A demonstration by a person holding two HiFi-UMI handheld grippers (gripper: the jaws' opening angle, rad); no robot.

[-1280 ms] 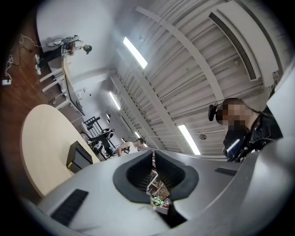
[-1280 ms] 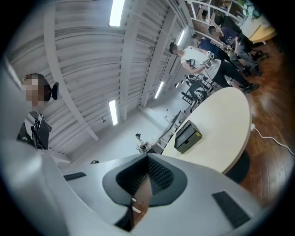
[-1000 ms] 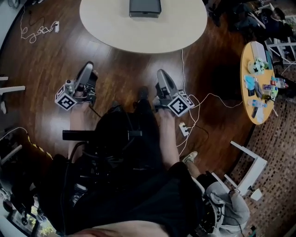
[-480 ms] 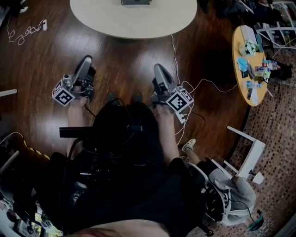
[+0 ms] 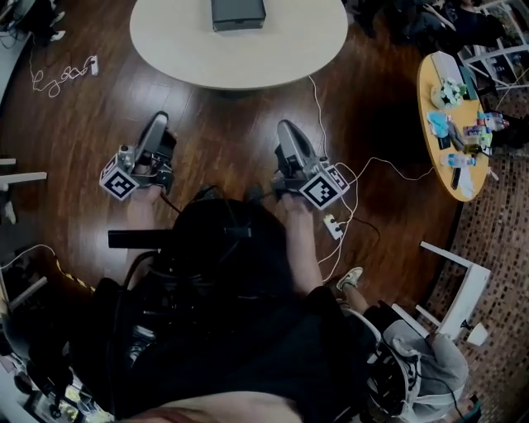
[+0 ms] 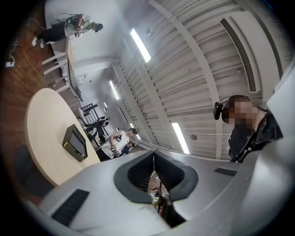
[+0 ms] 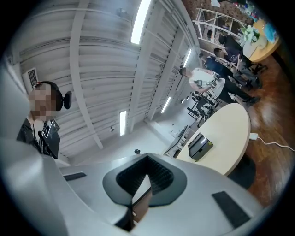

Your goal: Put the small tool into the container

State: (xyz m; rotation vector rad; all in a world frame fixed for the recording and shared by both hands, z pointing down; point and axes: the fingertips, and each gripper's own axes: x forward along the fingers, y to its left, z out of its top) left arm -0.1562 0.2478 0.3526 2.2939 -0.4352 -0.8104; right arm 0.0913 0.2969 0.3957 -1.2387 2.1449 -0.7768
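Grey and two-jawed, the left gripper (image 5: 155, 125) and the right gripper (image 5: 287, 130) are held side by side over the dark wooden floor (image 5: 223, 132), pointed ahead. Set against a second ago, almost nothing is altered. Both grippers are found at nearly the same spots in the head view, and the pale beige oval table (image 5: 165, 49) beyond their tips is framed nearly as before, after sliding towards the top edge half a second ago. It is judged from this that the task is barely begun, with nothing reached for yet.

In each gripper view the ribbed black pads are seen brought together at their tips, with only background showing in the slit beneath. Both grippers are closed, and nothing is carried or touched by either.

Behind the right gripper and just to its right, a white power strip (image 5: 332, 225) is seen on the floor. Well ahead of both grippers, a dark grey rectangular box (image 5: 238, 12), taken to be the container, is set on the beige table. Far to the right, a yellow round table (image 5: 431, 124) is crowded with small coloured items. The small tool cannot be picked out; it is perhaps among those.
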